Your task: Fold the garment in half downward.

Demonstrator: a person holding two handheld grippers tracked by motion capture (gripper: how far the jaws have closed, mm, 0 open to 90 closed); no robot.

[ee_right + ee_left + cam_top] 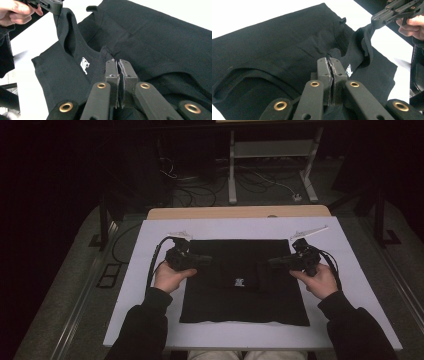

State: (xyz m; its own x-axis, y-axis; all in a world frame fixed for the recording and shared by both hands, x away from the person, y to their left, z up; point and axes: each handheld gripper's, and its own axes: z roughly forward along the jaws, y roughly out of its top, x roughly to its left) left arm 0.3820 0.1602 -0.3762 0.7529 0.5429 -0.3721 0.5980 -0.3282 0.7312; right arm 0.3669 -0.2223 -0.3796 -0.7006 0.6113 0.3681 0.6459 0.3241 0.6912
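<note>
Pinching the black shirt (240, 292) at its neckline, both the left gripper (202, 259) and right gripper (274, 261) have it lifted mid-bench (150, 245); folding looks barely begun, most cloth lying flat.

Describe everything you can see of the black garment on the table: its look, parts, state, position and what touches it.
The black garment lies mostly flat on the white table cover. It looks like soft knit cotton, with stitched hems, a ribbed neckline edge and a small white printed logo inside. Folds and a curved seam show across it. Both grippers are shut on it: the left gripper and the right gripper each pinch a bit of fabric at the neckline and lift it off the flat part, so the cloth rises in two peaks.
</note>
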